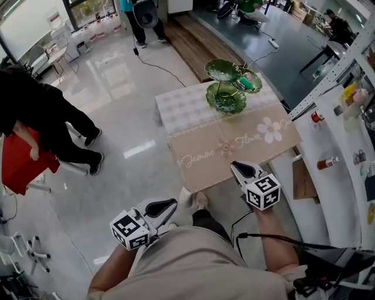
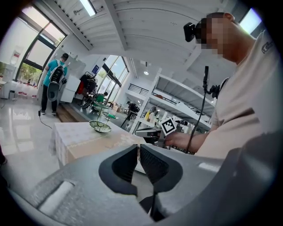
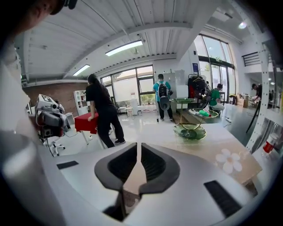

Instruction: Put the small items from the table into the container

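Observation:
A green glass tiered dish stand [image 1: 225, 88] stands at the far end of the table [image 1: 199, 155], which has a beige flower-print cloth. A green and red small item [image 1: 246, 82] lies in its right-hand dish. I see no loose small items on the cloth. My right gripper [image 1: 236, 166] hovers over the table's near right corner, shut and empty. My left gripper [image 1: 171, 205] hangs lower left, off the table and above the floor, also shut with nothing in it. The stand shows in the right gripper view [image 3: 190, 129] and in the left gripper view [image 2: 101, 126].
A person in black carries a red box [image 1: 20, 164] at the left. A white shelf rack [image 1: 343, 135] with bottles runs along the table's right side. Another person with a backpack [image 1: 143, 14] stands far back. A cable [image 1: 158, 64] trails across the glossy floor.

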Tool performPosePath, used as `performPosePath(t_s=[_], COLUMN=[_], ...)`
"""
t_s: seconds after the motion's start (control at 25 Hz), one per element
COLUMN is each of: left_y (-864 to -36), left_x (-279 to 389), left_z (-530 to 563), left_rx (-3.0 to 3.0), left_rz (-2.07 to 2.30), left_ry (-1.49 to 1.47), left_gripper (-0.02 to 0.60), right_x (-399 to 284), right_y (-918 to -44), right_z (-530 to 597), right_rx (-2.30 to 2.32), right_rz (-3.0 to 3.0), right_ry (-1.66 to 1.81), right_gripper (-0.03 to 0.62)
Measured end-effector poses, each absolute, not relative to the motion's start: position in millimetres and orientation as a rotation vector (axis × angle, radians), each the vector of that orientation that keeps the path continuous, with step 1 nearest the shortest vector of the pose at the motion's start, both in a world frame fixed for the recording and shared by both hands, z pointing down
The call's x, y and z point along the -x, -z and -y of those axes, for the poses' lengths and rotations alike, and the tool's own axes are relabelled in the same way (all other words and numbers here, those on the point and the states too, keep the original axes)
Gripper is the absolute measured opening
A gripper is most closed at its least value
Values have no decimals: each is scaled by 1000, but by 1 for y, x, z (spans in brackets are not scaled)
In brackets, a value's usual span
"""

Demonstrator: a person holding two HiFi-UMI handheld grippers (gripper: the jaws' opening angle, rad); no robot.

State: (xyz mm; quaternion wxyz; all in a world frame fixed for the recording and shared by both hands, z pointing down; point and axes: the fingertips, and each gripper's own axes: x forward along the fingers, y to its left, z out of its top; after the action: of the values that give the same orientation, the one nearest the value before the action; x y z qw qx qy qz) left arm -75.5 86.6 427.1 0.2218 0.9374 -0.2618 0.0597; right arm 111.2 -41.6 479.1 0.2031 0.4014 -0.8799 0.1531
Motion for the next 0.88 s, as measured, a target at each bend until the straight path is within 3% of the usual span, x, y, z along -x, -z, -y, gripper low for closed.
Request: performPosePath(t_s=[0.4, 0.88], left_y=[-431, -430], left_x=[88, 101], left_z=[-160, -202], left_rx=[-2631, -2663], left_rz=[585, 556], left_ry=[-191, -208], left_gripper=[17, 17], right_x=[-48, -5], right_y=[-492, -482], right_z=[-122, -183], right_rx=[-1090, -1068], right_rz=[2504, 2548], right_ry=[-479, -400], right_gripper=[23, 15])
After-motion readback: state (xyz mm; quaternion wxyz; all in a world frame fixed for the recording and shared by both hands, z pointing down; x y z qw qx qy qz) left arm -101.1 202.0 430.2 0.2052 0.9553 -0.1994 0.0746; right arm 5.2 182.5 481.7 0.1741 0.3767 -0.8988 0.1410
